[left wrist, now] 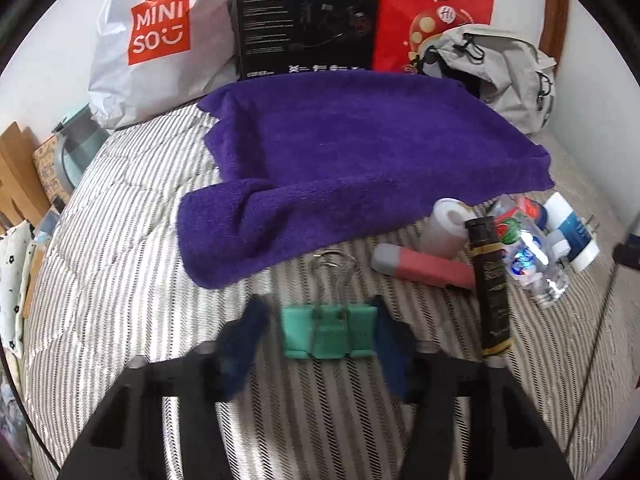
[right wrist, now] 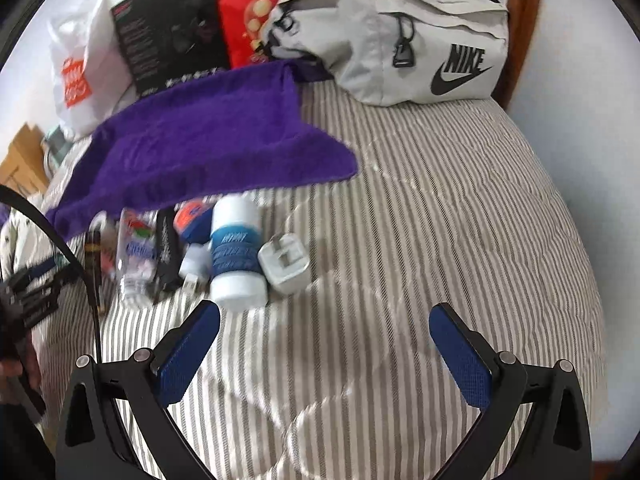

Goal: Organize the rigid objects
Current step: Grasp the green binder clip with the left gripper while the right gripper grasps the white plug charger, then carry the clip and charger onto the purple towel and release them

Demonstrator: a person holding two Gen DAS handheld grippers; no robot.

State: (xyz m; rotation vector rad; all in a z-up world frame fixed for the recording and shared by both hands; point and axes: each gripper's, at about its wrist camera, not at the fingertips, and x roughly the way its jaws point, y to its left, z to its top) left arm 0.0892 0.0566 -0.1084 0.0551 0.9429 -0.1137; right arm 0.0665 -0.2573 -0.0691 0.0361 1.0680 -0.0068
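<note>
Gripping a green binder clip, left tongs; right tongs spread over bare bedding

Left wrist view: left gripper (left wrist: 322,334) has its two blue-padded fingers (left wrist: 240,344) pressed against both sides of a teal-green metal binder clip (left wrist: 329,330), so the clip is clamped between them. The clip's silver wire handles point toward the far side. Motion blur on the pads; contact on the left pad is less sharp than on the right. Under the clip lies a grey-and-white striped quilted bedspread (left wrist: 120,264).

Just beyond the clip, a crumpled purple terry towel (left wrist: 360,152) covers the middle of the bed. To the right of the clip sits a loose cluster: a pink-and-grey cylindrical case (left wrist: 420,266), a tall black bottle with gold lettering (left wrist: 492,300), a white roll (left wrist: 444,224), and a clear plastic water bottle (left wrist: 536,264). They lie touching or overlapping.

Far edge, left to right: a white plastic shopping bag with a red logo (left wrist: 152,48), a black printed cardboard box (left wrist: 308,16), a red printed bag (left wrist: 432,4), a pale grey fabric waist bag (left wrist: 504,68).

Right wrist view: right gripper (right wrist: 324,344) hangs with its blue pads wide apart, nothing between them, over bare striped bedspread. Ahead and left of it stand a white cylindrical bottle with a blue label (right wrist: 236,256) and, just beside it on the right, a white square plug adapter (right wrist: 284,266). The left gripper shows dimly at the far left edge.
</note>
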